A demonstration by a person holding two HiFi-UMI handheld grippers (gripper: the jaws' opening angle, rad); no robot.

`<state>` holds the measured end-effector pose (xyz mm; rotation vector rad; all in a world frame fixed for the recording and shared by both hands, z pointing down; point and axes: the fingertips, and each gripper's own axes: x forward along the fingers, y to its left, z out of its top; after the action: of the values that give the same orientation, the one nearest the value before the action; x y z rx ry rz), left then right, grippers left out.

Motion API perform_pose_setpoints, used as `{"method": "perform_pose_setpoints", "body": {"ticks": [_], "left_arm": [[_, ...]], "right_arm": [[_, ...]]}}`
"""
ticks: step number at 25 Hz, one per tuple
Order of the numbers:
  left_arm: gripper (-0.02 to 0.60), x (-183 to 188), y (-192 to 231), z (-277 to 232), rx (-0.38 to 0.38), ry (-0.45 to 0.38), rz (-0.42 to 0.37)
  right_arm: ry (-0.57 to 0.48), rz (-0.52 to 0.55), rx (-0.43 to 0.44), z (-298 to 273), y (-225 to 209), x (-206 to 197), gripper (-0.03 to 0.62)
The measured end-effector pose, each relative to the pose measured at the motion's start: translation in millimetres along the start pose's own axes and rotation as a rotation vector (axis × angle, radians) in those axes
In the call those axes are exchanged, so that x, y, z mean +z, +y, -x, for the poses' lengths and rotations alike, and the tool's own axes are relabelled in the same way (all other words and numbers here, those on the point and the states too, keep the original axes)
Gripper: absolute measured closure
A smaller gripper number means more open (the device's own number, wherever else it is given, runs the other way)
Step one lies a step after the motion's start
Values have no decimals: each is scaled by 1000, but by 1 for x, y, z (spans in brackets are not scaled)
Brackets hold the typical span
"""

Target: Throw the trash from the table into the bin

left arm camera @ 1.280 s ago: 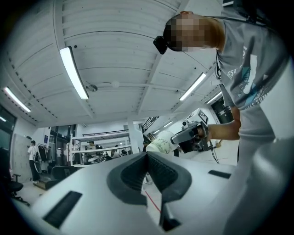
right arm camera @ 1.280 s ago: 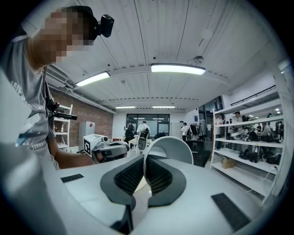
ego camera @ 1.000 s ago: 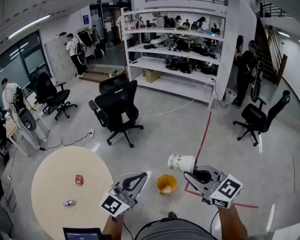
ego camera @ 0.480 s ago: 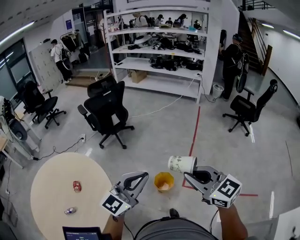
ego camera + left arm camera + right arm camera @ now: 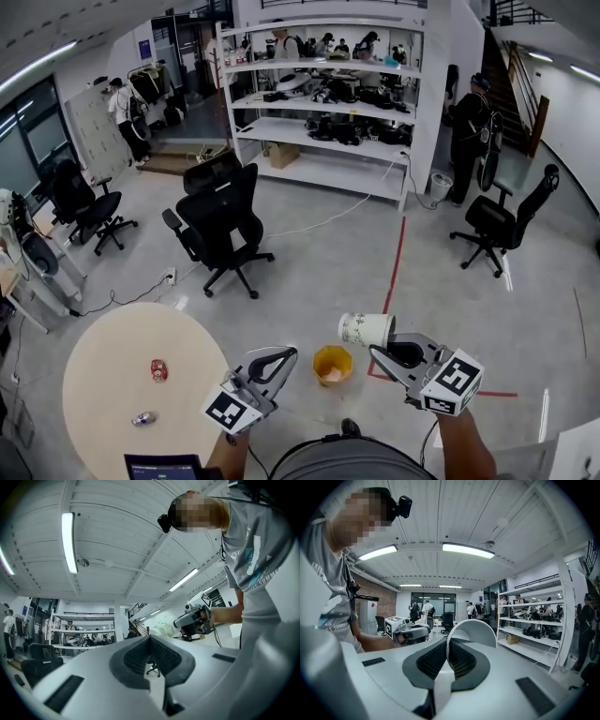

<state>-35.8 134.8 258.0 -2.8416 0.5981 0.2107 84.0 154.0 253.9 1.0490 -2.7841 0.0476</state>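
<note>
Right tool (image 5: 447, 657) is clamped on the thin wall of a white paper cup (image 5: 474, 631), rim arcing above the pads; only the right gripper view shows that pinch. Left tool (image 5: 150, 644) is closed, nothing btwn jaws. Head view alone gives the rest: cup held sideways over the floor, just above & right of the orange bin (image 5: 319, 364) in frame; bin contents unclear. Round tabletop (image 5: 103, 356) at left carries a red item (image 5: 158, 369) & a small silvery piece (image 5: 143, 419). Cup print greenish, unreadable.
</note>
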Motion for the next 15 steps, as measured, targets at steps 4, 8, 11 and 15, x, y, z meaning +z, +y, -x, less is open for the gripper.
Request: {"method": "perform_pose_setpoints", "body": {"ticks": [4,8,11,15], "left_arm": [[540,-5,2,3,6,4,3],[540,-3,2,6,3,4,4],[540,-4,6,7,-1,0,2],[540,-9,14,7,-7,5,1]], "right_arm": [[6,-1,13,-6,1,-3,572],[6,-4,11,-6,3,-1,572],[10,-4,8,-11,3,-2,572],[15,-9,-4,-20,-4,-4,572]]}}
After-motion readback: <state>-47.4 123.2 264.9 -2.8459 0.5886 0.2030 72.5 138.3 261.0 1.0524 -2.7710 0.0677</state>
